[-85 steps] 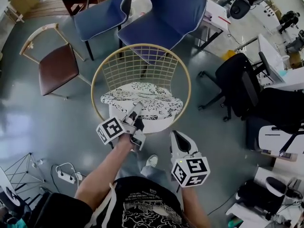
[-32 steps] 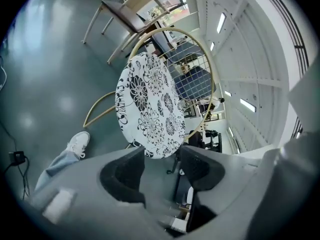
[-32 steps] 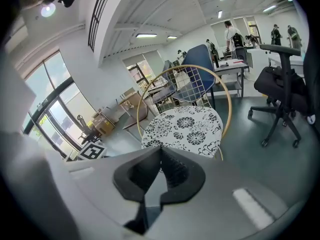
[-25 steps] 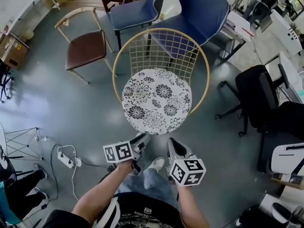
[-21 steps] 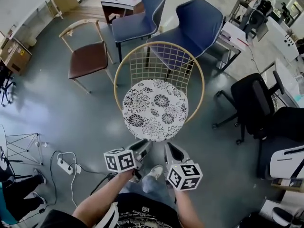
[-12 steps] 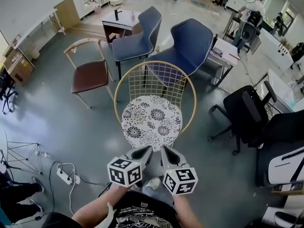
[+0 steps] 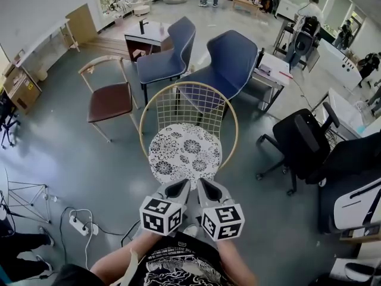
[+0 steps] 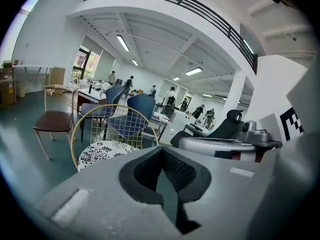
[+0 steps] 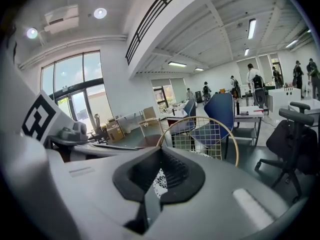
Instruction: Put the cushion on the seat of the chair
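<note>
Both tongs are seen closed. The jaws of the left gripper [image 7: 178,187] are pressed together with nothing between them, and those of the right gripper [image 7: 205,186] are likewise brought together on nothing. The two are held side by side close to the body, pointed towards the wire chair [image 7: 189,83] and apart from it.

The task is judged to be done, or all but done. The cushion [image 7: 183,154] is seen lying flat on the round seat of the wire chair, inside the gold rim and in front of the mesh back. The seat is covered by it almost fully, and no edge is seen to hang over or to be folded. Nothing is gripped, so no carrying is left. At most a small squaring-up of the cushion could be called for, and even that is not plainly needed.

Counted from large to small:
- One wire chair is found at the middle of the floor.
- Two blue chairs [image 7: 223,64] are set behind it.
- One brown chair [image 7: 110,100] with a wooden frame is placed to the left.
- One black office chair [image 7: 303,142] is made out clearly at the right, and further dark seats beside it cannot be counted with certainty.
- One cushion is present, patterned black on white.
- Two grippers are counted.
- One power strip [image 7: 77,222] is seen on the floor at the lower left.
</note>
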